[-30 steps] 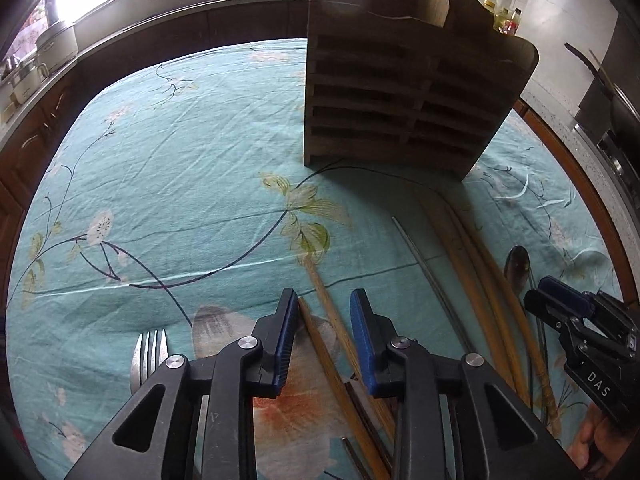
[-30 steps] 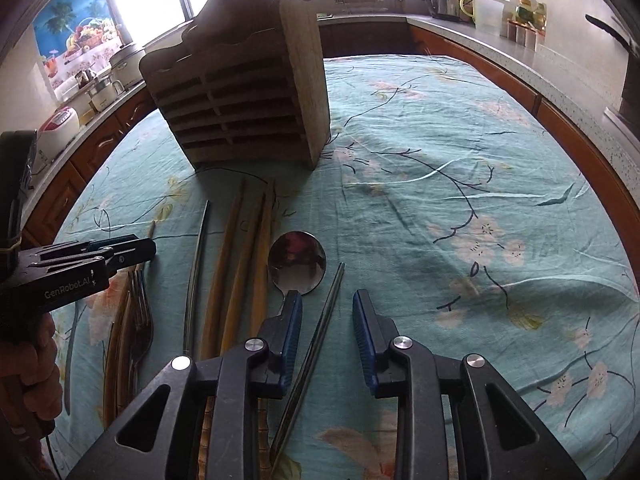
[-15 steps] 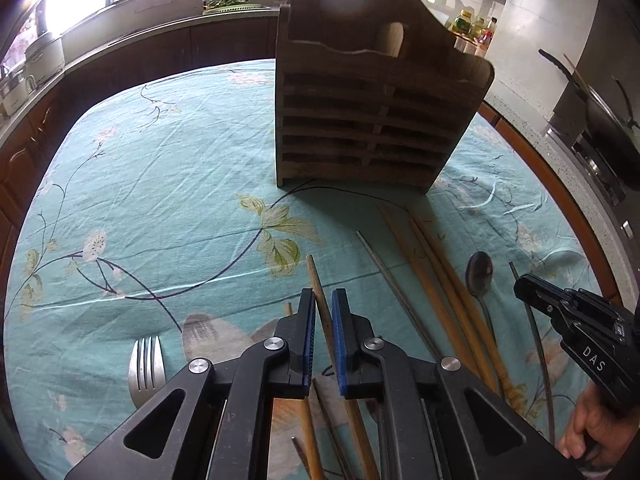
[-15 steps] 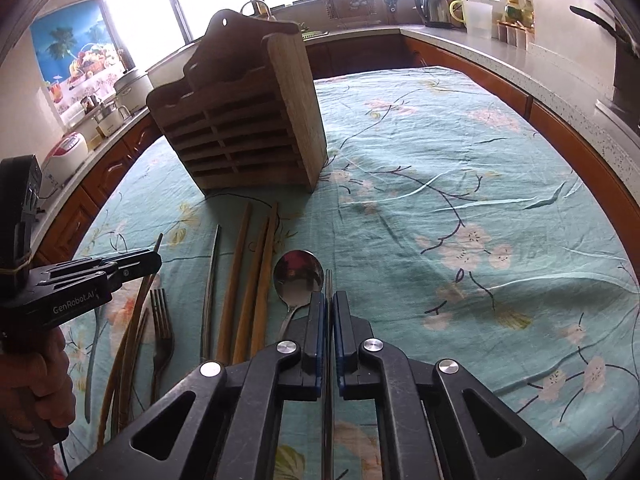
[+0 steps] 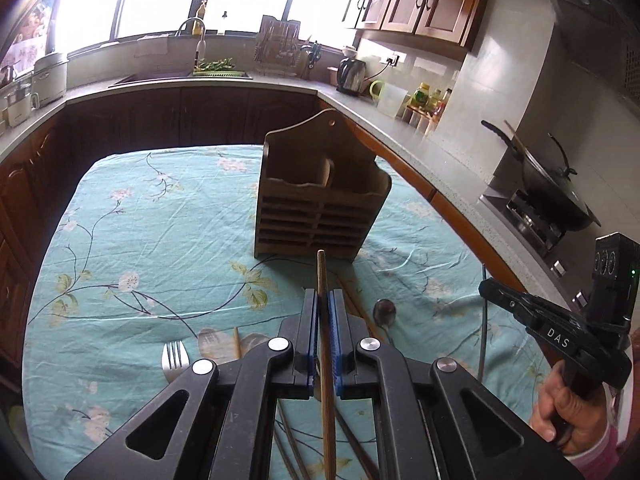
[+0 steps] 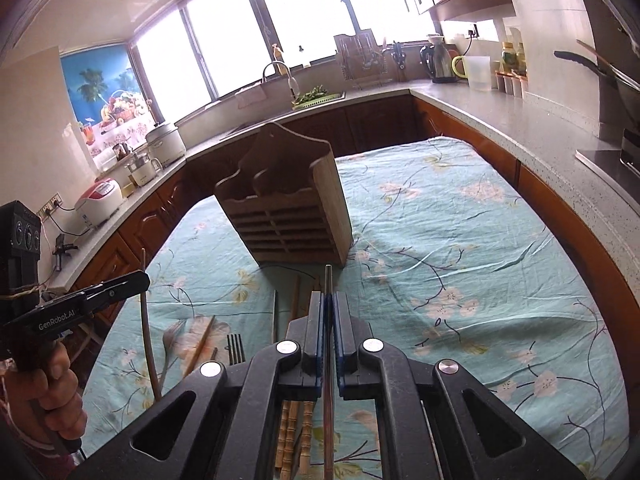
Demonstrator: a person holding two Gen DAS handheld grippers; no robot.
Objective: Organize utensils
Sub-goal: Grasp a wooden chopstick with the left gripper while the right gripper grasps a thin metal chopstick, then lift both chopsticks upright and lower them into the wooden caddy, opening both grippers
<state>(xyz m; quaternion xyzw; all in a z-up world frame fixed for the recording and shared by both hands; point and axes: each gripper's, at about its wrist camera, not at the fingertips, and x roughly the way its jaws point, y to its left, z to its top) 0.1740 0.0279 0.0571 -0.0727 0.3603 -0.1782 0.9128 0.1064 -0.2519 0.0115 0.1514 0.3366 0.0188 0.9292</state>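
Left claw (image 5: 323, 308) grips a wooden chopstick (image 5: 325, 360); right claw (image 6: 328, 312) clamps a metal chopstick (image 6: 328, 360), both lower ends cut off at 6 o'clock.

My left gripper (image 5: 323, 300) is matte black with blue pads (image 5: 333, 332) and silver pivot screws; so is my right gripper (image 6: 328, 300). From across, the right one's side reads "DAS" in white, the left one's "GenRobot.AI". My bare right hand (image 5: 568, 412) wears a pink knit cuff.
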